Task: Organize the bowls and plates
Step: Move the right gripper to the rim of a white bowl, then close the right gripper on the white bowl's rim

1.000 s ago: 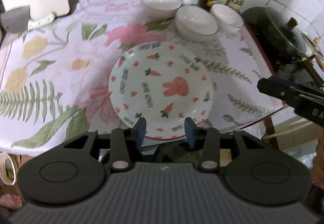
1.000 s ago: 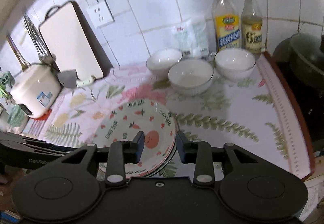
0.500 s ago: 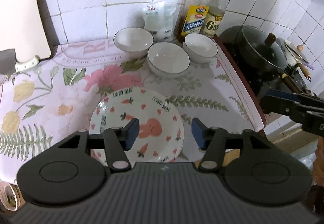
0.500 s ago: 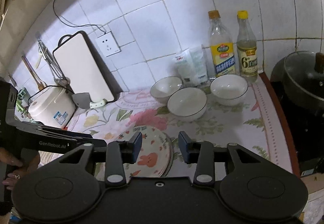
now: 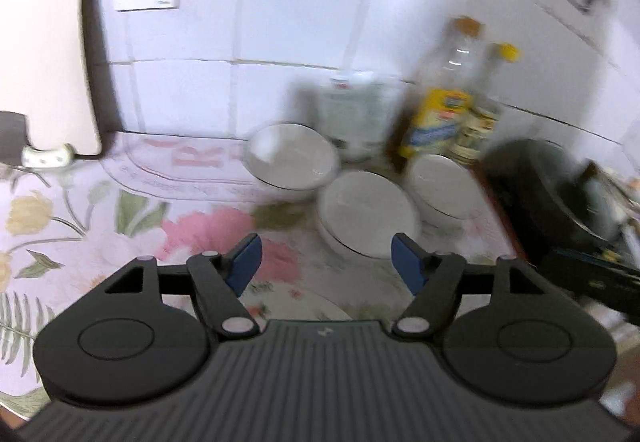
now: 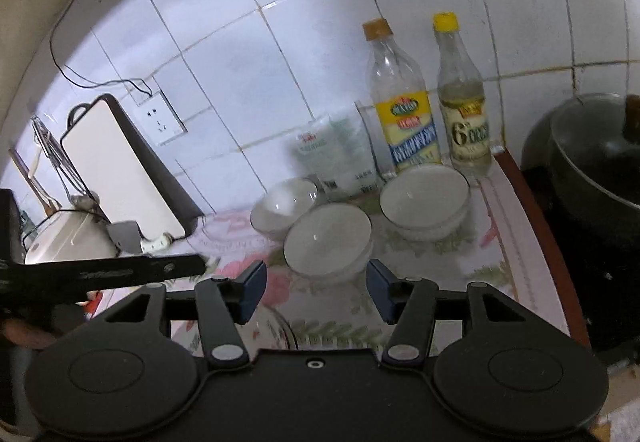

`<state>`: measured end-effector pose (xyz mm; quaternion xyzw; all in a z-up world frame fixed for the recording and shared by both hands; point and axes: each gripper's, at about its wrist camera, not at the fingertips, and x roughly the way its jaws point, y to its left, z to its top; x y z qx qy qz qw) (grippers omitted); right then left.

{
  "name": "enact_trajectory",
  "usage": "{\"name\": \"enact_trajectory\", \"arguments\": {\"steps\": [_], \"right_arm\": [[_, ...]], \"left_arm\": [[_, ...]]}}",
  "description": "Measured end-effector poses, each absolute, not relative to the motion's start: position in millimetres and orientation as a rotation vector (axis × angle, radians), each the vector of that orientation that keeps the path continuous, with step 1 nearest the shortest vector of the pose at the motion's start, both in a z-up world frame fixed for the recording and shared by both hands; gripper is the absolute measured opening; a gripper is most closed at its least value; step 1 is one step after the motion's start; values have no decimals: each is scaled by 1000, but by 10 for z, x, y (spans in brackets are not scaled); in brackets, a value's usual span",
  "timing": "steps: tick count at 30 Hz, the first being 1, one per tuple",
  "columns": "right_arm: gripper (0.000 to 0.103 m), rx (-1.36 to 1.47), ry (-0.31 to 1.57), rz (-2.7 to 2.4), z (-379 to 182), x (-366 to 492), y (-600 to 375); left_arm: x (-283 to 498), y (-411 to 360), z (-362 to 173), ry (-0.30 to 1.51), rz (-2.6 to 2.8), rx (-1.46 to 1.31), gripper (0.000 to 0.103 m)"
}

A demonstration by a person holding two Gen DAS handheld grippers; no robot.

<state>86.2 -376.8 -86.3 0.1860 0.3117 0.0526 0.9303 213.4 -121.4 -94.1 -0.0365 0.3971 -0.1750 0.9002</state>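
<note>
Three white bowls sit on the floral cloth near the tiled wall: a left bowl [image 5: 291,156] [image 6: 285,203], a middle bowl [image 5: 366,213] [image 6: 328,238] and a right bowl [image 5: 439,186] [image 6: 425,195]. The rabbit-print plate [image 5: 296,302] [image 6: 276,326] shows only as a sliver under each gripper body. My left gripper [image 5: 326,262] has its jaws opening, nothing between them, just short of the middle bowl. My right gripper [image 6: 316,290] is also opening and empty, in front of the same bowl. The left gripper's body crosses the right wrist view as a black bar [image 6: 100,272].
Two bottles [image 6: 404,110] [image 6: 464,110] and a white bag [image 6: 340,158] stand against the wall behind the bowls. A dark pot [image 6: 592,166] sits on the right past the counter's edge. A cutting board [image 6: 116,170] and rice cooker [image 6: 64,238] stand on the left.
Both grippers have pulled back off the plate and tilted up toward the bowls and wall, and both pairs of jaws have spread wider. The plate has dropped almost out of view.
</note>
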Motion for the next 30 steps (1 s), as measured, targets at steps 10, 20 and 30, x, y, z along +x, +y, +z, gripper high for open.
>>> {"name": "enact_trajectory", "arguments": {"steps": [10, 20, 30], "right_arm": [[60, 407, 663, 116, -1249, 1369, -3779], [49, 555, 772, 95, -1953, 1966, -3889], [32, 554, 835, 35, -2164, 2223, -3834]], "left_arm": [[2550, -1444, -1367, 851, -384, -111, 70], [2921, -1793, -1780, 955, -421, -46, 40], [3047, -1857, -1959, 1009, -413, -40, 18]]}}
